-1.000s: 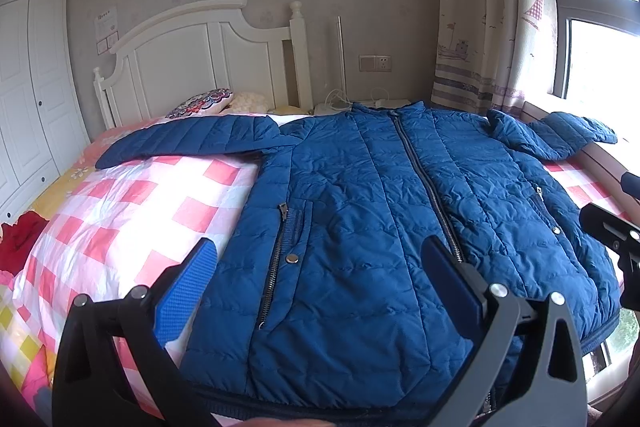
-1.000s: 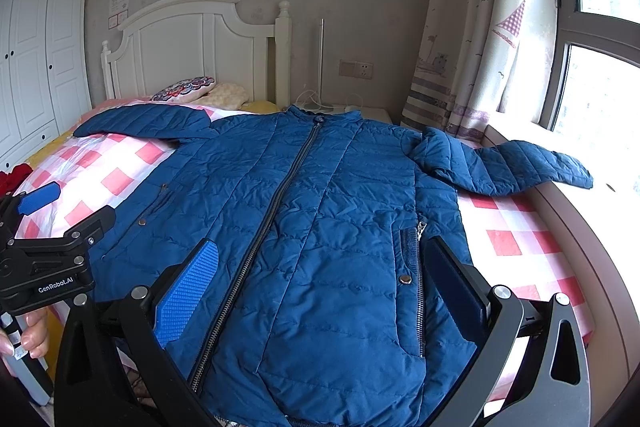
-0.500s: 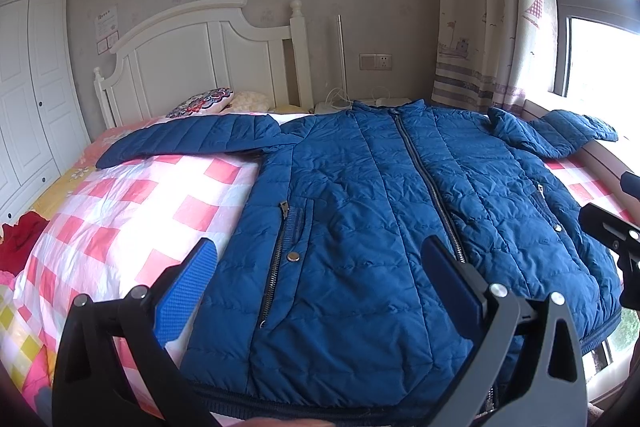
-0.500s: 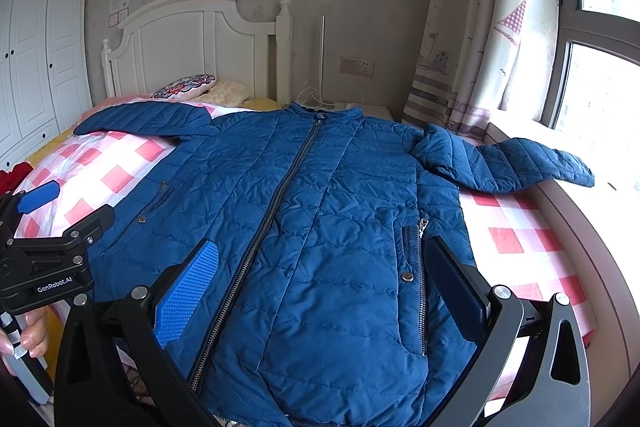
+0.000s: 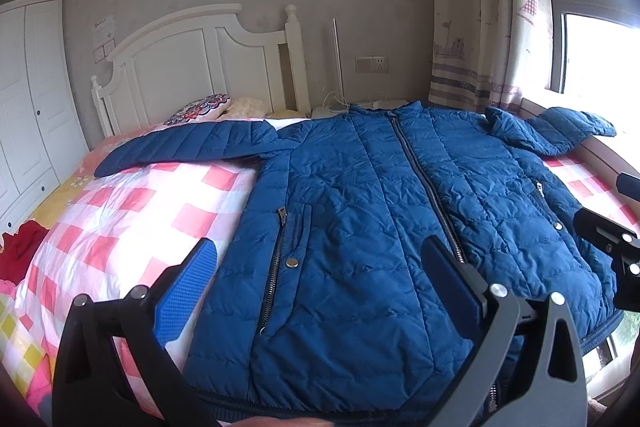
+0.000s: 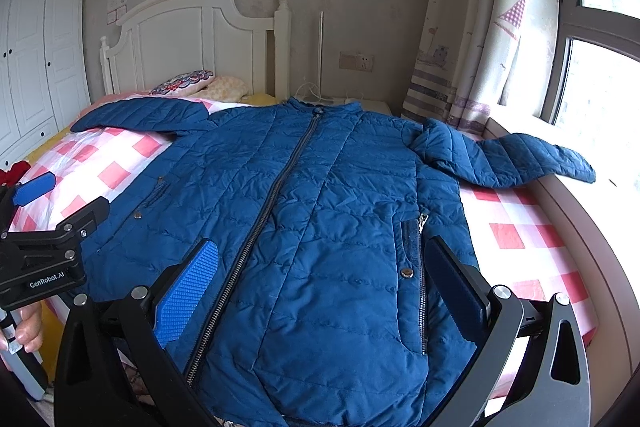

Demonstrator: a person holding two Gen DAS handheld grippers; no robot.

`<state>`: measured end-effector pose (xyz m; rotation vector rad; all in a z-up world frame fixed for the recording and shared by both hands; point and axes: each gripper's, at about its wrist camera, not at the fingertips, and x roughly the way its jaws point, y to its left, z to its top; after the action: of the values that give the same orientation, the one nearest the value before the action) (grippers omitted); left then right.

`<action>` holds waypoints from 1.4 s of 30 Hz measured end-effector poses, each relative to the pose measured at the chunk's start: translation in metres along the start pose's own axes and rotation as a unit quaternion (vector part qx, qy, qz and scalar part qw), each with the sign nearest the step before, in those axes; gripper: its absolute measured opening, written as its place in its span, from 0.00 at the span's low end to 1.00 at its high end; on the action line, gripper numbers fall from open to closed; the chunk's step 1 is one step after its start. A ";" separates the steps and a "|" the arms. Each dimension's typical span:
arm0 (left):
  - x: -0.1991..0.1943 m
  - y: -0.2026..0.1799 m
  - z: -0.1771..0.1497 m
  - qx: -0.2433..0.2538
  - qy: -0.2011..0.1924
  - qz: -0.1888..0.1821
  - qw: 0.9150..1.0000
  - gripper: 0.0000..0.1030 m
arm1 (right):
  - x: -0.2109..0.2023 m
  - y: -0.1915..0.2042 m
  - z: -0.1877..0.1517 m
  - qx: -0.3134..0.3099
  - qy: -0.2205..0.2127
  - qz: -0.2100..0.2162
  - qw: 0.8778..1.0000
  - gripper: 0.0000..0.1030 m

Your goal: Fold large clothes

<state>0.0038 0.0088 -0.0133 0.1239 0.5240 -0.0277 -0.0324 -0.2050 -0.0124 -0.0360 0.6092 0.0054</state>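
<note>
The blue jacket (image 6: pixel 320 219) lies flat and zipped, sleeves spread; no fold made. Left gripper (image 5: pixel 320 291) and right gripper (image 6: pixel 320 291) hover over its hem, jaws wide, holding nothing.

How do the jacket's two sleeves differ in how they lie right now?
The left sleeve stretches out nearly straight over the checked bedspread, reaching toward the wardrobe side. The right sleeve bends at the shoulder, bunches there, and its cuff end rests on the window ledge rather than on the bedspread. The left looks flat; the right looks puffed and creased. Both are blue, quilted, spread away from the jacket body and untouched by either tongs.
</note>
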 end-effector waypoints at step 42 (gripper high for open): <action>0.323 0.003 0.077 0.009 0.205 -0.084 0.975 0.98 | 0.231 -0.332 0.093 0.313 0.032 -0.144 0.938 0.29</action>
<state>0.3219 0.0041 -0.1082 0.1036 0.9463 -0.1757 0.2159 -0.5344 -0.0577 0.4945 0.6434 -0.4764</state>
